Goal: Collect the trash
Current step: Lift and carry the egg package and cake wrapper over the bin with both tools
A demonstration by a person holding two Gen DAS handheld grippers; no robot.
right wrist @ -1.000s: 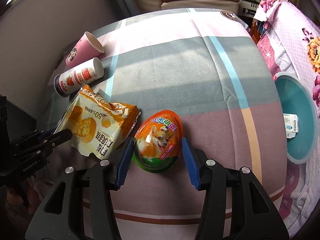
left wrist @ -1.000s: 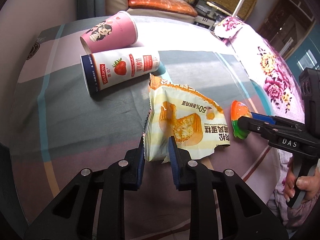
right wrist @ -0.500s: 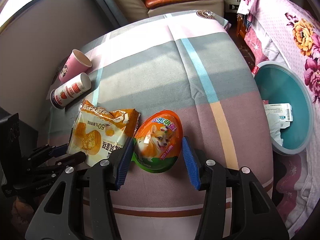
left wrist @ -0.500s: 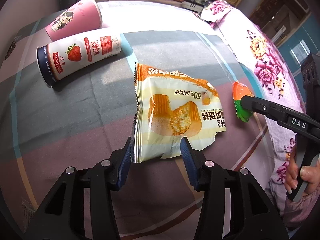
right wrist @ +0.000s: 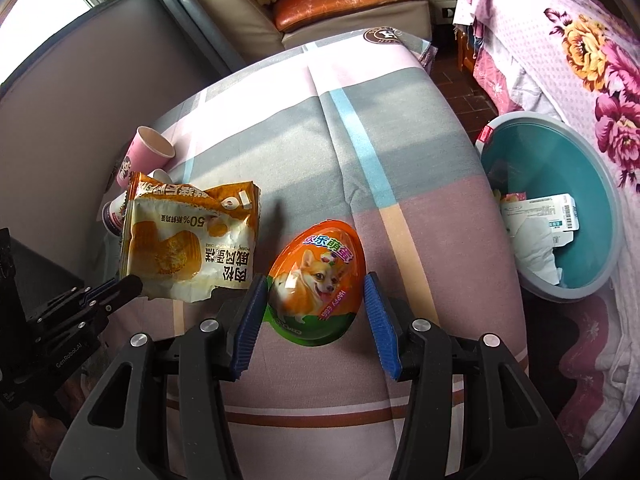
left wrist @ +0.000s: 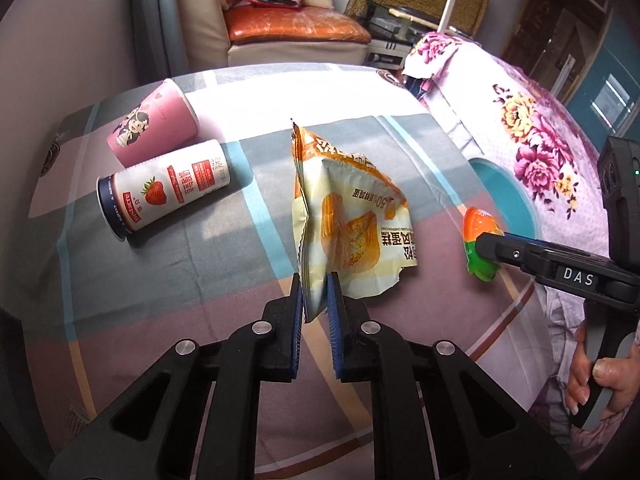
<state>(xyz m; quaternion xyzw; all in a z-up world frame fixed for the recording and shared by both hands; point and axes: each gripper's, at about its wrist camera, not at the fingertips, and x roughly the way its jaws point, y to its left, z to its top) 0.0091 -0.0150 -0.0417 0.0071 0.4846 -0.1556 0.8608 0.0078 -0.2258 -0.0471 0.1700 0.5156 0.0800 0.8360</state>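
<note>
An orange-and-cream cake wrapper (left wrist: 352,216) hangs lifted off the tablecloth, and it also shows in the right wrist view (right wrist: 188,236). My left gripper (left wrist: 316,292) is closing tight on the wrapper's lower corner, with both pads pressing it. My right gripper (right wrist: 316,300) is shut on an orange-and-green plastic egg (right wrist: 316,280) with a dog picture, held above the table. From the left wrist view, the egg (left wrist: 478,224) sits at the right gripper's tip (left wrist: 484,248).
A pink paper cup (left wrist: 152,132) and a strawberry drink cup (left wrist: 168,188) lie on their sides at the table's far left. A teal bin (right wrist: 540,160) holding paper scraps stands beside the table's right edge, next to a floral cover (right wrist: 580,48). A sofa stands behind.
The left gripper's jaws widened around the wrapper's corner, then closed on it and lifted it off the cloth. The right gripper carried the egg sideways, bringing the bin further into its view.
</note>
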